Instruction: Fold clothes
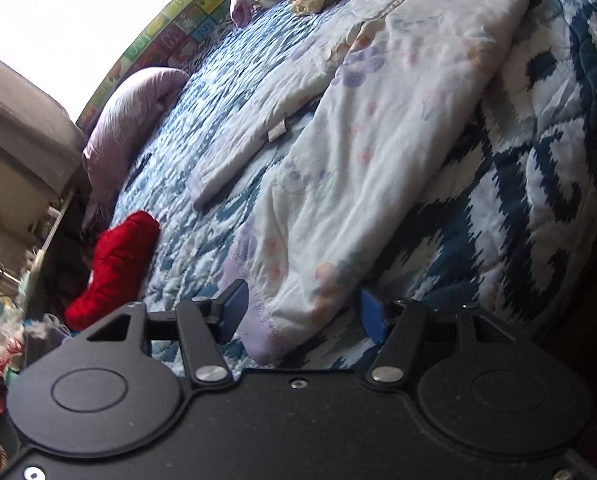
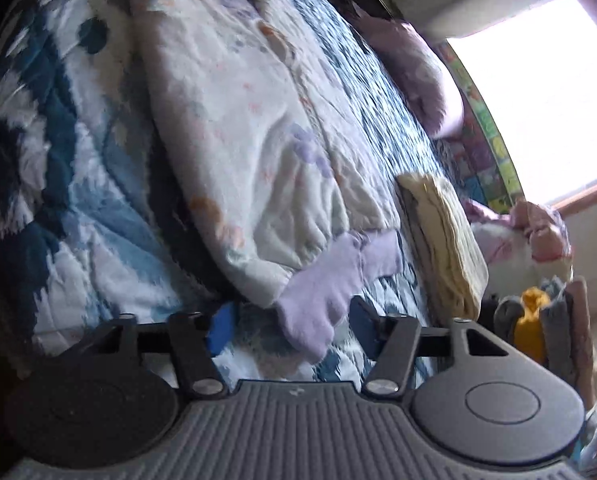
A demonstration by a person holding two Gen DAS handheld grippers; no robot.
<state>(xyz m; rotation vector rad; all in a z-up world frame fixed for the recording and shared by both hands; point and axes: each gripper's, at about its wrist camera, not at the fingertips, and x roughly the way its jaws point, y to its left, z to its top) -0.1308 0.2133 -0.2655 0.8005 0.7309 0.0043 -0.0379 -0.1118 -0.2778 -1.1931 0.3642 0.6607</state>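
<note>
1. Left wrist view is showing the left tool point(image 1: 304, 314) spread wide around the floral garment's point(image 1: 362, 152) lilac hem on the quilted bed point(image 1: 538, 184), with a red cushion point(image 1: 116, 264) nearby.
2. Right wrist view is showing the right tool point(image 2: 290, 326) gaping around the lilac cuff point(image 2: 330, 284), beside folded yellow cloth point(image 2: 446, 240).

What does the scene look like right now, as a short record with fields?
surface: blue and white quilt
garment: floral pyjama top, spread flat, unfolded
left hand-held gripper: open, astride the purple hem
right hand-held gripper: open, around a purple cuff
nearby: folded yellow cloth, red cushion
</note>
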